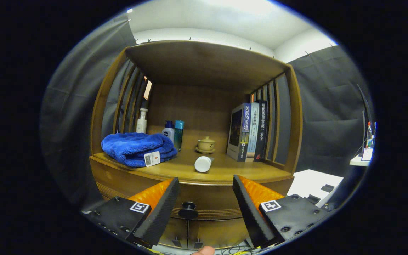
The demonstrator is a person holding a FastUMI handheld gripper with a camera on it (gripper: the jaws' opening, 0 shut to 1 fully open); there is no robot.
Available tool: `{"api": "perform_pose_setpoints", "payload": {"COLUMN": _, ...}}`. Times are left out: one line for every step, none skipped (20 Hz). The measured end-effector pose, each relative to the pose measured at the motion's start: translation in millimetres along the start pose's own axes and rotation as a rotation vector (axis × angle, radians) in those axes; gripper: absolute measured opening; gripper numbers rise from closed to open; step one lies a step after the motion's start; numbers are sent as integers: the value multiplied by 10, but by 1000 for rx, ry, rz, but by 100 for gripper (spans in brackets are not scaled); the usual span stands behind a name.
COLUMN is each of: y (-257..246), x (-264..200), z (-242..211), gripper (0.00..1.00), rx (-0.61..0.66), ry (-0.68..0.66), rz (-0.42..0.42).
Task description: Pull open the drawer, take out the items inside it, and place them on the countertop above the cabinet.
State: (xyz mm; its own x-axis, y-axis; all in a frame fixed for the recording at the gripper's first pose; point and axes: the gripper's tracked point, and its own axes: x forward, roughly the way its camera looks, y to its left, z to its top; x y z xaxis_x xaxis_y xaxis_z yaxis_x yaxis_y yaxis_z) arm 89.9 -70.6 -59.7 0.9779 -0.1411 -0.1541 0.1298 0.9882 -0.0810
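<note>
The wooden cabinet's drawer [211,200] is closed, its dark round knob [188,210] low between my fingers. My gripper [205,184] is open and holds nothing, its fingertips just short of the drawer front. On the countertop [225,170] above the drawer lies a white bottle [203,164] on its side, end-on to me, straight beyond the fingers. A folded blue towel [136,148] with a white tag rests on the counter's left part. The drawer's inside is hidden.
At the back of the shelf stand a white pump bottle [141,121], two small bottles [174,132] and a lidded tan cup on a saucer [205,145]. Several books [250,132] stand upright at the right. A white table [313,184] lies to the right. A fingertip [204,250] shows below.
</note>
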Motion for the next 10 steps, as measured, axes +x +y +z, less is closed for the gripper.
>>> {"api": "perform_pose_setpoints", "payload": {"y": 17, "x": -60, "z": 78, "gripper": 98, "rx": 6, "ry": -19, "rz": 0}}
{"api": "perform_pose_setpoints", "payload": {"y": 23, "x": -136, "z": 152, "gripper": 98, "rx": 19, "ry": -33, "rz": -3}}
{"api": "perform_pose_setpoints", "payload": {"y": 32, "x": -208, "z": 214, "gripper": 98, "rx": 30, "ry": -46, "rz": -7}}
{"api": "perform_pose_setpoints", "payload": {"y": 27, "x": -286, "z": 272, "gripper": 98, "rx": 30, "ry": -58, "rz": -11}}
{"api": "perform_pose_setpoints", "payload": {"y": 16, "x": -358, "z": 307, "gripper": 98, "rx": 14, "ry": -68, "rz": -18}}
{"api": "perform_pose_setpoints", "payload": {"y": -7, "x": -419, "z": 342, "gripper": 98, "rx": -10, "ry": -72, "rz": -30}}
{"api": "perform_pose_setpoints", "payload": {"y": -28, "x": -460, "z": 359, "gripper": 98, "rx": -33, "ry": -72, "rz": -43}}
{"api": "perform_pose_setpoints", "payload": {"y": -36, "x": -493, "z": 369, "gripper": 98, "rx": -49, "ry": -68, "rz": -56}}
{"api": "perform_pose_setpoints", "payload": {"y": -32, "x": -519, "z": 378, "gripper": 98, "rx": -55, "ry": -68, "rz": -63}}
{"api": "perform_pose_setpoints", "payload": {"y": -25, "x": -518, "z": 391, "gripper": 98, "rx": -55, "ry": -72, "rz": -66}}
